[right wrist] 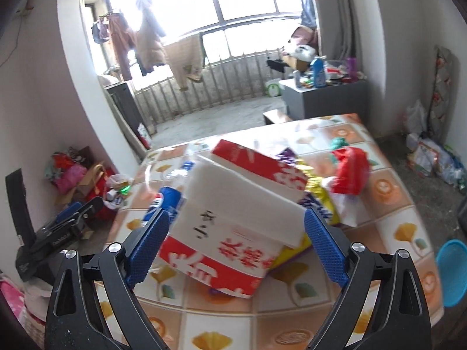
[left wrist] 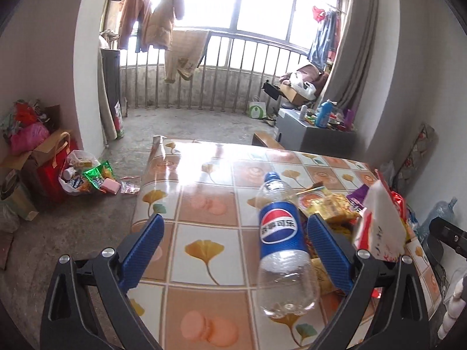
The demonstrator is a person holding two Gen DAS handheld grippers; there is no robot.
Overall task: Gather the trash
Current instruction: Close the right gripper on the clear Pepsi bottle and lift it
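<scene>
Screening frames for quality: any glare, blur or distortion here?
Left wrist view: window blown out, glare streaks the tablecloth, fisheye bends the walls, Pepsi bottle fairly sharp. Right wrist view: motion blur smears the red-and-white carton; same overexposed window.

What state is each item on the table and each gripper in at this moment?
Pepsi bottle: empty, capped, lying on its side between the open fingers of the left gripper, not pinched.
Red and white carton: tilted on the wrapper pile, between the fingers of the right gripper, pads not pressing.
Snack wrappers: crumpled, heaped beside the bottle.
Red bag: crumpled, on the table.
</scene>
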